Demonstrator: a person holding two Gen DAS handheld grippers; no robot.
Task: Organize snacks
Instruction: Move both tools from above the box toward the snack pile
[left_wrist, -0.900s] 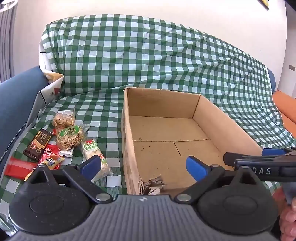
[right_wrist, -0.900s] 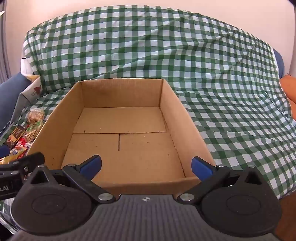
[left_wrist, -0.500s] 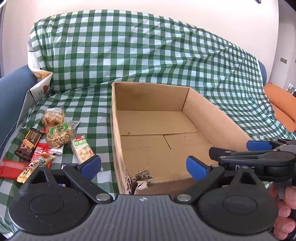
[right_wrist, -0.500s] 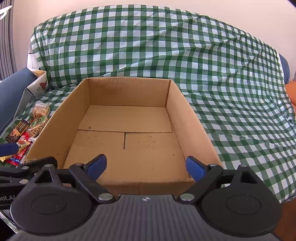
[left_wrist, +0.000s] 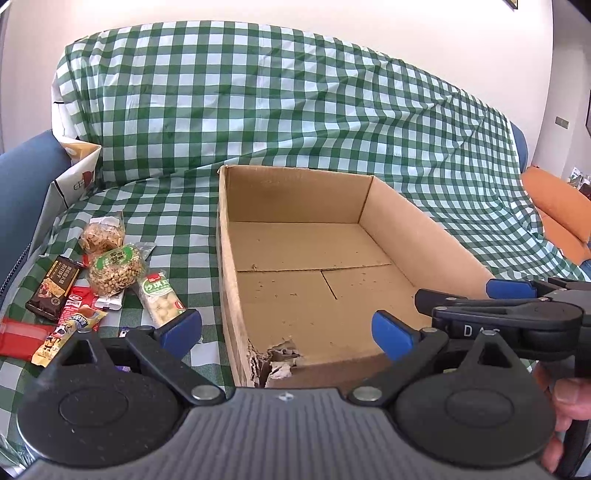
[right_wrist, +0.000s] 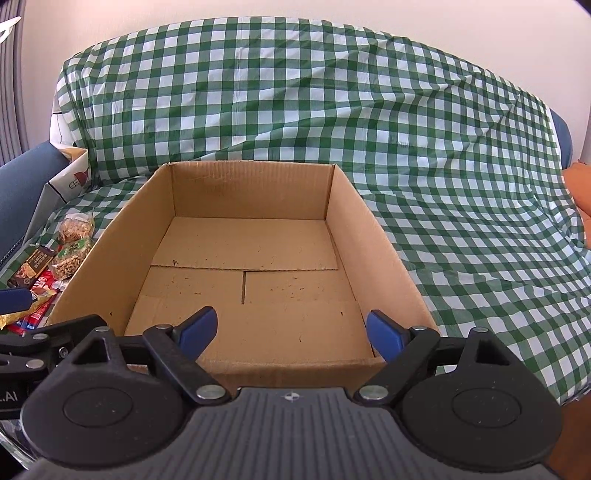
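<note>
Hovering low in both views, the left gripper (left_wrist: 286, 330) and the right gripper (right_wrist: 291, 330) each hold their blue-tipped fingers spread wide with nothing between them. In the left wrist view the right gripper (left_wrist: 509, 291) shows at the right edge, out over the box's near right corner.

Just past the left gripper, at the lower left of that frame, the small wrapped snacks lie in a loose heap on the green-and-white checked cloth (left_wrist: 177, 229). Nearest is a long clear pack of pale round sweets with a green label (left_wrist: 159, 298), then a yellow cartoon-printed sachet (left_wrist: 68, 332) and a flat red wrapper (left_wrist: 20, 338). Further on sit a dark brown chocolate bar wrapper (left_wrist: 53, 288), a round clear bag of nuts with a green label (left_wrist: 116, 269) and a second clear bag of brownish pieces (left_wrist: 101, 234).

All should be light. The film looks slick and crinkly, so a pinch across the middle of a long pack, or on a crimped end seal, seems safest; the nut bags are soft and may sag or shift, and the sweets could crack under hard pressure.

Right of the heap stands the open brown cardboard box (left_wrist: 227, 258), empty, its near left corner torn. Beyond rises the cloth-draped sofa back, with a blue armrest (left_wrist: 22, 170) at far left.
</note>
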